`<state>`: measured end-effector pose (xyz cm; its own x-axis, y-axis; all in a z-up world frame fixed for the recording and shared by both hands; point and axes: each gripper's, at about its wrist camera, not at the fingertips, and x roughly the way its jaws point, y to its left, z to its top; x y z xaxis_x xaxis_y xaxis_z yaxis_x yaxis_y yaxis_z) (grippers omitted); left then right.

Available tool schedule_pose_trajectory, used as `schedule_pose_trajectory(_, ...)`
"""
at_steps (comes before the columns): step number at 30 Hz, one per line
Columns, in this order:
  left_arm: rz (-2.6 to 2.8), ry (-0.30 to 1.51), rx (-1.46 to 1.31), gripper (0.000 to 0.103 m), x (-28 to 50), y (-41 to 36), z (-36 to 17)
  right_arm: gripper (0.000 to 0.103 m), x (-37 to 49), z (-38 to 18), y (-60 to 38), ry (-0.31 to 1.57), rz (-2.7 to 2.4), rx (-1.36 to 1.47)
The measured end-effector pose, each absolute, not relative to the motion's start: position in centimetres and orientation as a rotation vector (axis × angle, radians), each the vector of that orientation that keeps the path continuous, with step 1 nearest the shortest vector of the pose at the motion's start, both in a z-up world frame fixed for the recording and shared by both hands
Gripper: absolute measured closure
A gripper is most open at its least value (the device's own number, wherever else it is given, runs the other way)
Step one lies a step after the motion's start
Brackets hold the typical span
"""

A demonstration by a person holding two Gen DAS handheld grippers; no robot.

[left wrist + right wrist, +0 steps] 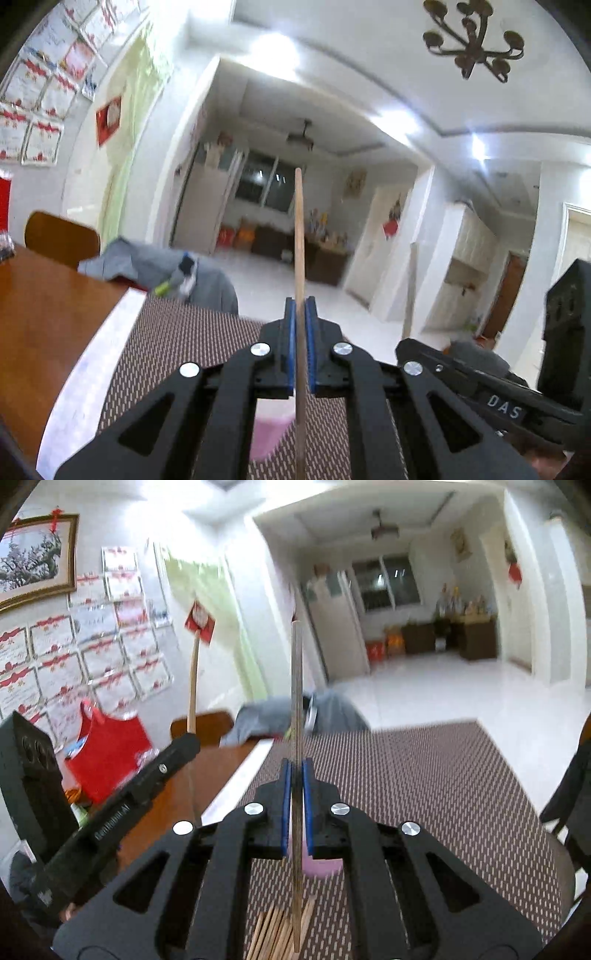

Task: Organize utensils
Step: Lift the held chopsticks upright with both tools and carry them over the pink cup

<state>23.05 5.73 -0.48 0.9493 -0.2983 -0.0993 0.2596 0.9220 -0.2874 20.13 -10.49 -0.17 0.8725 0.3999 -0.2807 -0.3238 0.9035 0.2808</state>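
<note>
My left gripper (300, 306) is shut on a light wooden chopstick (299, 236) that stands upright between the blue pads, above a pink cup (267, 432). My right gripper (296, 766) is shut on a darker chopstick (296, 686), also upright. Below it lie a pink cup (321, 866) and a pile of several loose wooden chopsticks (277, 934) on the woven placemat (424, 782). The left gripper (122, 805) with its chopstick (192, 686) shows at the left of the right wrist view. The right gripper body (480, 384) shows at the right of the left wrist view.
The placemat (184, 343) lies on a brown wooden table (48, 325). A grey cloth (147, 266) and a wooden chair back (61, 240) are at the table's far edge. A red bag (107, 749) stands on the table's left side. A dark chair (569, 794) is at the right.
</note>
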Motion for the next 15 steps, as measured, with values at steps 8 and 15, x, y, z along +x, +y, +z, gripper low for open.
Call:
schedule_pose_trajectory(8,-0.232,-0.007,-0.291,0.097,26.9,5.6,-1.0,0.096,22.7,0.9,-8.9,0.152,0.351,0.246)
schedule_pose_trajectory(15,-0.172,-0.054,-0.287,0.097,30.2,5.8,-2.8,0.096,25.6,0.6,-8.9,0.082,0.348,0.281)
